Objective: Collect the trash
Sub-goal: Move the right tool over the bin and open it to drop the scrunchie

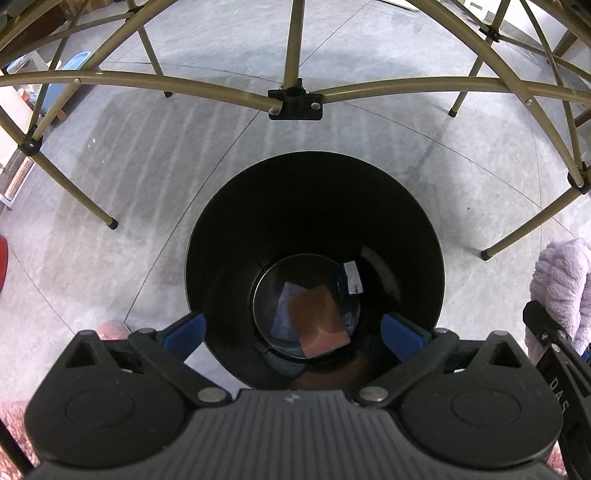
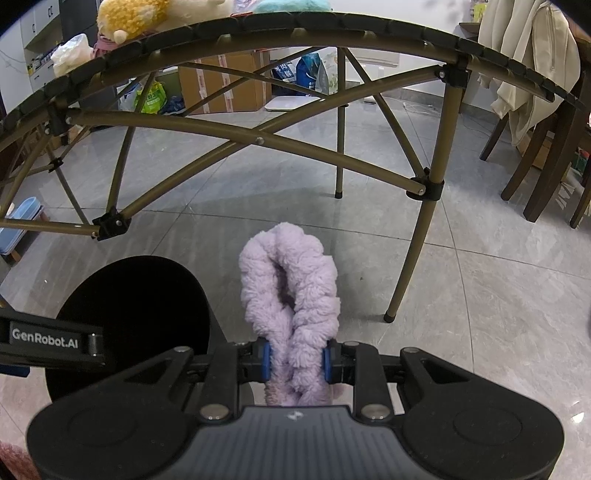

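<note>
A black round trash bin [image 1: 413, 236] stands on the floor under a folding table. My left gripper [image 1: 293, 334] is open and empty right above the bin's mouth. A brown flat piece [image 1: 317, 321] lies at the bin's bottom on a bluish piece [image 1: 282, 314], with a small white item [image 1: 352, 277] beside them. My right gripper [image 2: 295, 360] is shut on a fluffy lilac cloth [image 2: 291, 280], held upright to the right of the bin [image 2: 136, 306]. The cloth also shows in the left wrist view [image 1: 561, 284].
The folding table's tan frame [image 2: 236, 133] and legs [image 2: 406, 258] stand beyond the bin. Plush toys [image 2: 129, 16] sit on the table top. A dark wooden chair [image 2: 546, 147] with a cream coat is at the right. Cardboard boxes [image 2: 225, 81] and bags stand at the back.
</note>
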Motion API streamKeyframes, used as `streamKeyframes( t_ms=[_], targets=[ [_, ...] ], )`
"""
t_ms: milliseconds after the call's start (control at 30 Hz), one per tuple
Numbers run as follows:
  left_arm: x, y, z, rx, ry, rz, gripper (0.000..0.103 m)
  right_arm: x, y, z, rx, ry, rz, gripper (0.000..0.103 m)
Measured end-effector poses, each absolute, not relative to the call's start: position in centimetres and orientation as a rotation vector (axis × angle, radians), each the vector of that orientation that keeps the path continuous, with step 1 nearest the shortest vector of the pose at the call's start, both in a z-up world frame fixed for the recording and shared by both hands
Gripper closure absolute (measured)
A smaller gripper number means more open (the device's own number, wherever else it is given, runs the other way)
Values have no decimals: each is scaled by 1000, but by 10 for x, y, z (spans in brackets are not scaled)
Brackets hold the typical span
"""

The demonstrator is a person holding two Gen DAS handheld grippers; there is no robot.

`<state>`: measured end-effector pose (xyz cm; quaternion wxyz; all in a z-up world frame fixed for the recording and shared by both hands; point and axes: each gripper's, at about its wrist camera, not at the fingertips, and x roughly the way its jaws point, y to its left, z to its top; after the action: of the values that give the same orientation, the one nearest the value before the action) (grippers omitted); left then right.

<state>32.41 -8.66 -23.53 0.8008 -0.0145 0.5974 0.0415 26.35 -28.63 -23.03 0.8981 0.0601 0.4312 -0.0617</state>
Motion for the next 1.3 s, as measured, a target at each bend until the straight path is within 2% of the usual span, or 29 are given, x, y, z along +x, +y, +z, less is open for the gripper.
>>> streamKeyframes(
  t_ms=[1300],
  targets=[
    [310,-50,-204,-13,1164,84,0,264,-283,-236,163,1003,-119,79]
  ],
)
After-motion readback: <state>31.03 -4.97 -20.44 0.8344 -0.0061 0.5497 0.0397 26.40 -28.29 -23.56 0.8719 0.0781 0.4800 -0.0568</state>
